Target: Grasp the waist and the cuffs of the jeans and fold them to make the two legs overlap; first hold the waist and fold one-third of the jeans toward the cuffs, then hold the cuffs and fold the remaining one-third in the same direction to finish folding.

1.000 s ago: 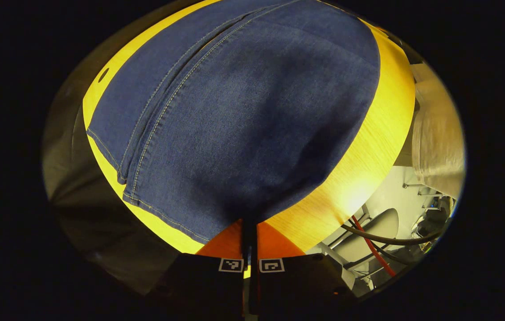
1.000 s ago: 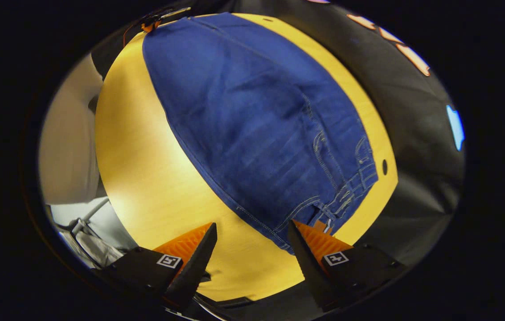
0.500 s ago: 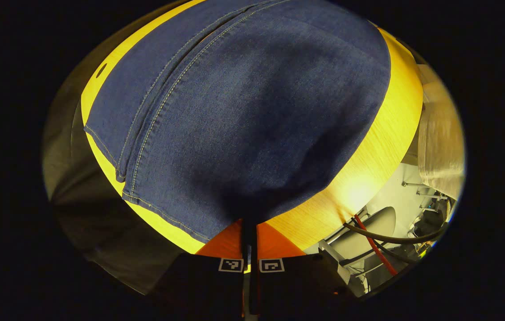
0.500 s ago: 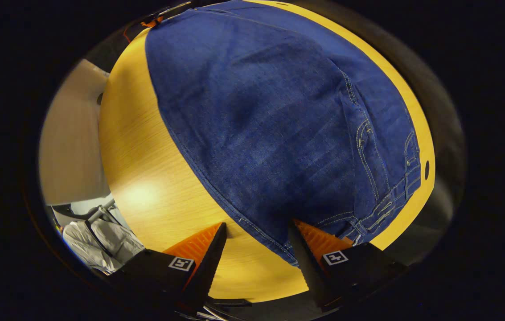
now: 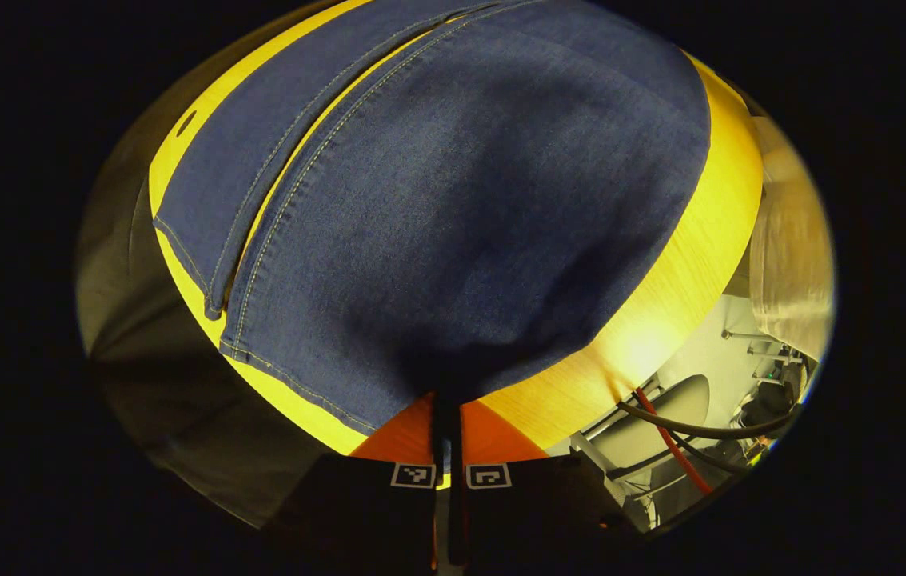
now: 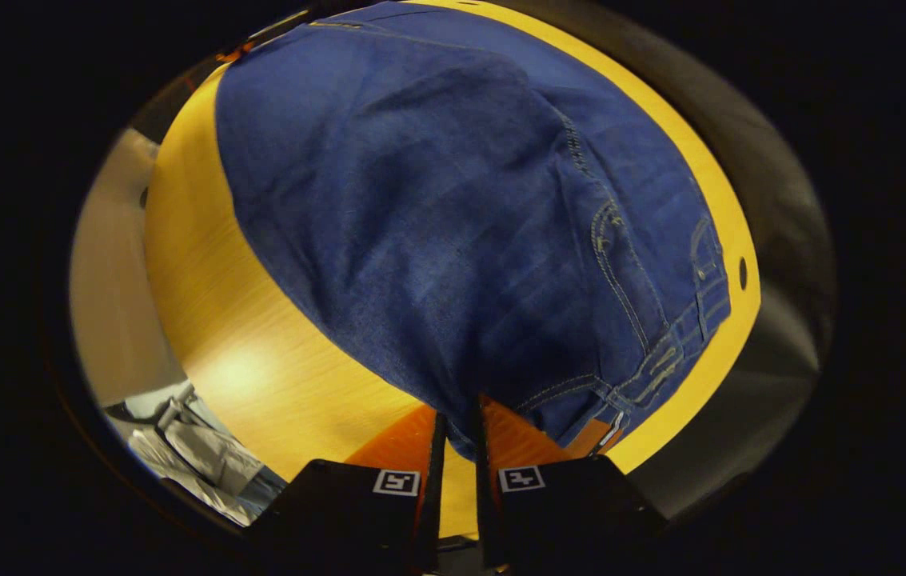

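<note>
In the left gripper view, the left gripper [image 5: 446,416] has its two fingers drawn tight together on the near corner of the jeans [image 5: 453,208] at the cuff end, the denim hem pinched between them. Beyond, the two legs lie flat along the yellow wooden table [image 5: 684,280], one leg partly over the other, with a stitched seam [image 5: 293,184] running away from the cuffs. Past the table edge hang a red cable [image 5: 672,444] and a dark one.

In the right gripper view, the right gripper [image 6: 456,436] is clamped on the waist edge, its fingers nearly meeting on the fabric, though how much cloth sits between them is hard to judge. Just beside it lies the waistband [image 6: 660,352] with belt loops.
</note>
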`<state>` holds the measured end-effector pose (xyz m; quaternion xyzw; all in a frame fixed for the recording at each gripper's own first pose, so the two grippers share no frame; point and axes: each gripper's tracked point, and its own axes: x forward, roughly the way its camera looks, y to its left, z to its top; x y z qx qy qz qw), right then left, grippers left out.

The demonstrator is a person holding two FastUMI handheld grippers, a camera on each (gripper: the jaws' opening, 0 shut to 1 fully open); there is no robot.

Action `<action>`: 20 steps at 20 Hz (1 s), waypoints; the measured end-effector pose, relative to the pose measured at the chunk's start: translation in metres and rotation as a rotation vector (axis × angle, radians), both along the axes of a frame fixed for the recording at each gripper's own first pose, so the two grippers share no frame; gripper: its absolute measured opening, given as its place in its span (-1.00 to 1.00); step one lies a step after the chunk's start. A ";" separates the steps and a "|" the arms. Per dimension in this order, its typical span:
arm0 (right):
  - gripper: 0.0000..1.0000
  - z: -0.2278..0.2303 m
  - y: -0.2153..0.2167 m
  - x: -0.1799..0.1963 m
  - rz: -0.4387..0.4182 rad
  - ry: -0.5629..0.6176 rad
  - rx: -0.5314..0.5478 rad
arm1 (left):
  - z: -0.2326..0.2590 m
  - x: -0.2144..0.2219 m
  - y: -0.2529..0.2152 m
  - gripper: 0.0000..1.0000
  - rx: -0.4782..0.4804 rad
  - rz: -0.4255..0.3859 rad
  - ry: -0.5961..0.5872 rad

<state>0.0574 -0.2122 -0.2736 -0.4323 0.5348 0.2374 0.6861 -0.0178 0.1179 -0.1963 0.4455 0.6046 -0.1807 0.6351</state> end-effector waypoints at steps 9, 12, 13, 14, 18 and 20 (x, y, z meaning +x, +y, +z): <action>-0.93 0.018 0.001 0.008 -0.158 -0.003 0.014 | 0.015 0.003 -0.006 -1.00 0.003 0.060 0.128; -0.94 0.052 0.003 0.016 -0.201 -0.071 0.058 | 0.052 0.011 -0.009 -1.00 0.024 0.070 0.129; -0.93 0.066 0.005 0.022 -0.227 -0.104 0.082 | 0.069 0.019 -0.014 -1.00 0.023 0.065 0.119; -0.93 0.081 0.006 0.030 -0.250 -0.135 0.110 | 0.088 0.028 -0.021 -1.00 0.018 0.065 0.117; -0.94 0.137 0.018 0.066 -0.338 -0.266 0.223 | 0.159 0.088 -0.031 -1.00 0.044 0.043 0.033; -0.94 0.166 0.024 0.084 -0.382 -0.312 0.271 | 0.177 0.116 -0.027 -1.00 0.051 0.071 -0.014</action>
